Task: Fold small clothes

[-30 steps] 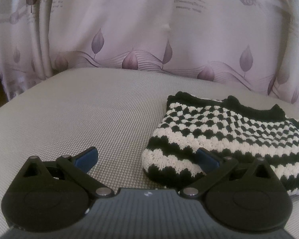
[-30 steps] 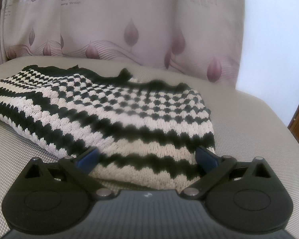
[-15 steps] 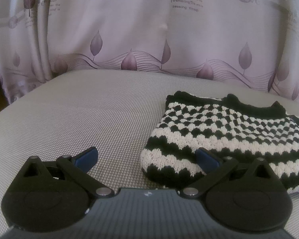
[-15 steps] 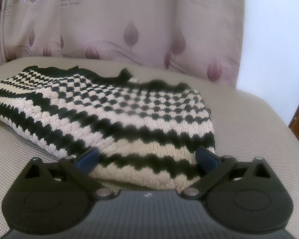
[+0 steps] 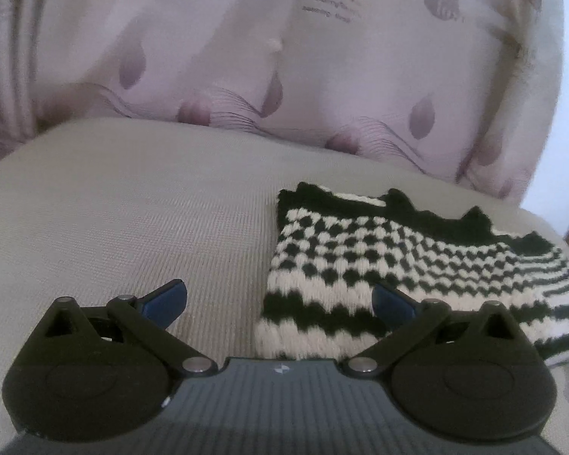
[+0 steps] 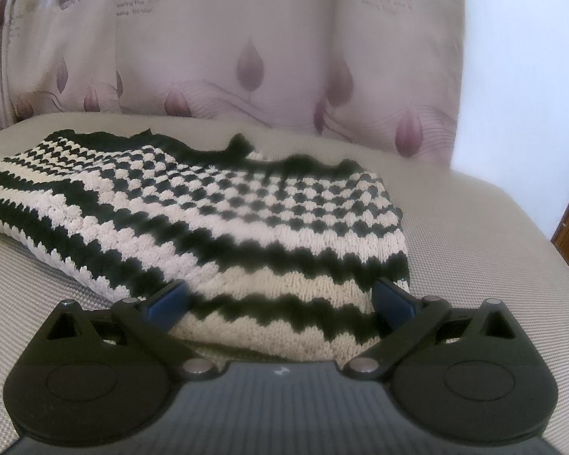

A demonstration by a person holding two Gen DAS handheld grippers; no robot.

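One knit garment (image 5: 379, 265) | black-and-cream checks, zigzag stripes (folded) | grey cushion (image 5: 132, 227)

Soft daylight, fisheye-bent edges (both views slightly blurred).

Black-and-white knit garment (image 6: 216, 223) lies folded flat on the grey cushion (image 5: 132, 208)

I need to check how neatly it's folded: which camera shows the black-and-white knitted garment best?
The right wrist view: the knitted garment fills the middle, nearly whole, with only its left end cut off at the picture's edge. The left wrist view shows it off to the right, its near edge partly behind the left gripper.
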